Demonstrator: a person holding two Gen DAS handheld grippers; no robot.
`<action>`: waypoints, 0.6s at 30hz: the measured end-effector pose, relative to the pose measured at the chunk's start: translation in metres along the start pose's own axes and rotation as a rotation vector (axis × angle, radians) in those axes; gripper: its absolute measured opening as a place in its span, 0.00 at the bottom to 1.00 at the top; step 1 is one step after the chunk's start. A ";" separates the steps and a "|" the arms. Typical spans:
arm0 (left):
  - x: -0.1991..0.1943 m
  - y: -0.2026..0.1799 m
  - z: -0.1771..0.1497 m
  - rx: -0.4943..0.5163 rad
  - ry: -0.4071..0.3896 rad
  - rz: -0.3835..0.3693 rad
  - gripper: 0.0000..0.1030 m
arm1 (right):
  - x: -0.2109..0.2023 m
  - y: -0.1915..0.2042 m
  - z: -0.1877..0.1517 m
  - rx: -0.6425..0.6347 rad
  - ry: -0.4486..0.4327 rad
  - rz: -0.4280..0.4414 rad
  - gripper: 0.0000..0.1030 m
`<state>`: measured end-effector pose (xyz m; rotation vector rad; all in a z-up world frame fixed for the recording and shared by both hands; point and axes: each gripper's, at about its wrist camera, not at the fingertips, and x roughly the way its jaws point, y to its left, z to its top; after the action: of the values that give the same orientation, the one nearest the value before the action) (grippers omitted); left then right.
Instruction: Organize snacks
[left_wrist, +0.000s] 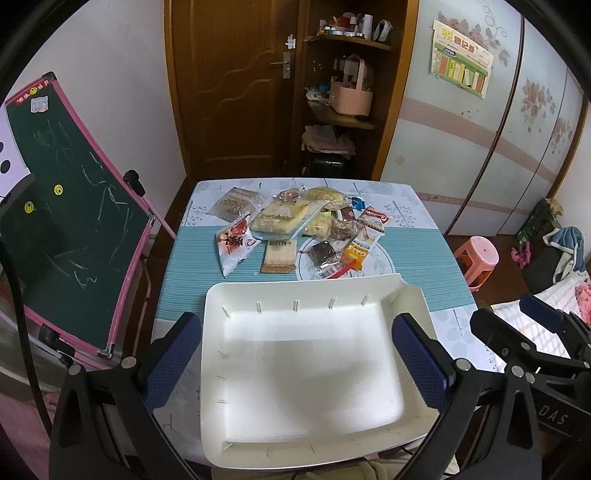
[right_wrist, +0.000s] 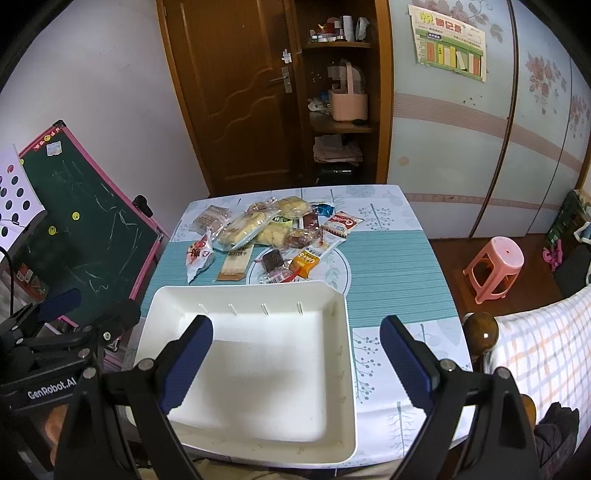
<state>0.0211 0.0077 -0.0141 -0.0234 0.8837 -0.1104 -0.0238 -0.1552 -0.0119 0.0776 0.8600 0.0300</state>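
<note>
two grippers mine, both hovering over near end of table. left gripper spread wide, nothing between fingers. right gripper likewise spread, holding nothing. below both i see white tray, bare inside, at near table edge. beyond tray, snacks piled loosely mid-table on teal tablecloth: red-white packet at left, cracker pack beside it, orange oats sachet at right.

white tray, teal striped tablecloth
</note>
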 end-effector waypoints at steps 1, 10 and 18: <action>0.001 0.001 0.000 0.001 0.001 0.000 0.99 | 0.000 0.000 0.000 0.001 0.000 -0.001 0.90; 0.002 -0.001 -0.004 -0.002 0.004 0.000 0.99 | 0.000 -0.001 -0.003 0.002 0.004 0.003 0.90; 0.007 -0.004 -0.009 -0.002 0.013 0.004 0.99 | 0.003 0.002 -0.005 0.000 0.012 0.006 0.90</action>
<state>0.0183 0.0033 -0.0253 -0.0225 0.8968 -0.1064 -0.0252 -0.1531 -0.0172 0.0796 0.8721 0.0361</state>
